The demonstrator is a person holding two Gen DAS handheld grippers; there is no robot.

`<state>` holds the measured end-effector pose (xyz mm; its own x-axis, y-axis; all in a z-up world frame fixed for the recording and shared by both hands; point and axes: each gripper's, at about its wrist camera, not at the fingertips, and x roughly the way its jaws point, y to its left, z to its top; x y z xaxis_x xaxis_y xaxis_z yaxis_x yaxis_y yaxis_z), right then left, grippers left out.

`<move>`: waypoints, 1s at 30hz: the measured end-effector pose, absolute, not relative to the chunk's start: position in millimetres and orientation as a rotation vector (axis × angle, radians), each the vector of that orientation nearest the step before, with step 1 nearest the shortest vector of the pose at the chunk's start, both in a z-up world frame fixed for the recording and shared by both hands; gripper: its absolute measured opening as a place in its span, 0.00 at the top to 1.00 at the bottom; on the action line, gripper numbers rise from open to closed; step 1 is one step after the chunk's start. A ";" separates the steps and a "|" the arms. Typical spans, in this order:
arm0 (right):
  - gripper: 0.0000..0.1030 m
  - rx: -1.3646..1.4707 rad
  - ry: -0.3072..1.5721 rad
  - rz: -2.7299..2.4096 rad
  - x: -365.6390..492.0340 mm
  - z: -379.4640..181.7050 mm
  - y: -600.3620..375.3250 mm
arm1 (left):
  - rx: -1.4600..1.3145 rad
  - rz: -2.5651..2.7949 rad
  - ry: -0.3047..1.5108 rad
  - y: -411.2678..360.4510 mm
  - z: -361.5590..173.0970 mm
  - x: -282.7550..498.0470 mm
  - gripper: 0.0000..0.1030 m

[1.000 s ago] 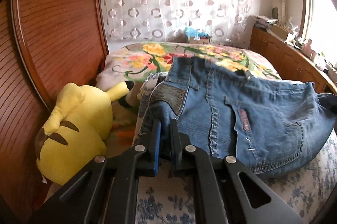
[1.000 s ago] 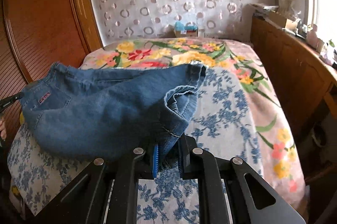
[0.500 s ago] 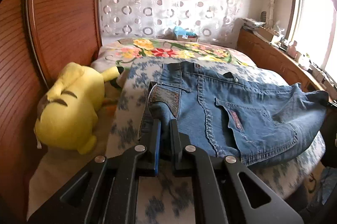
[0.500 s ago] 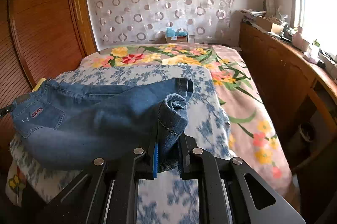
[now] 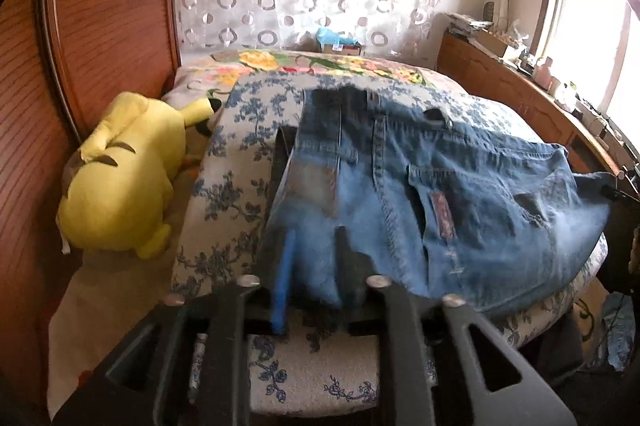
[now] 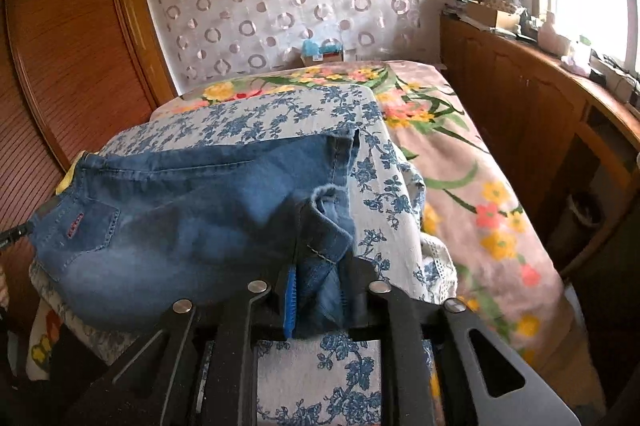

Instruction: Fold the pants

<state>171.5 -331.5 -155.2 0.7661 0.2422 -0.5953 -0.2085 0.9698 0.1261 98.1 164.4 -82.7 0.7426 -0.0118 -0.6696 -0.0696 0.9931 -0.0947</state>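
Note:
Blue jeans (image 5: 440, 185) lie folded across a blue-flowered cloth (image 5: 240, 161) on the bed, waistband and back pockets up. My left gripper (image 5: 314, 242) is at their near left corner. Its jaws are opening and stand apart, with blurred denim loose between them. In the right wrist view the jeans (image 6: 180, 218) spread out to the left. My right gripper (image 6: 320, 266) is at the near right corner, where a bunched hem fold sits between its opening jaws. The pads no longer pinch the fold.
A yellow plush toy (image 5: 120, 177) lies left of the flowered cloth against the wooden headboard (image 5: 100, 25). A flowered bedspread (image 6: 460, 161) runs right and back. Wooden cabinets (image 6: 520, 105) line the right wall under a window. A small box (image 6: 320, 55) sits at the far end.
Both grippers drew back toward the near bed edge, pulling the jeans along the flowered cloth. Their jaws, clamped on denim before, have now spread apart.

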 end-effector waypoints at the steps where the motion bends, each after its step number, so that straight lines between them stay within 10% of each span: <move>1: 0.67 0.047 0.642 0.237 171.1 -151.5 -331.5 | -0.113 0.033 0.725 163.9 -78.9 99.3 0.53; 9: 0.51 0.036 0.605 0.196 174.2 -144.9 -333.8 | -0.076 0.014 0.705 164.4 -70.4 135.3 0.30; 30: 0.46 0.056 0.726 0.266 302.8 -160.0 -314.8 | -0.034 -0.028 0.844 172.8 -100.4 262.1 0.28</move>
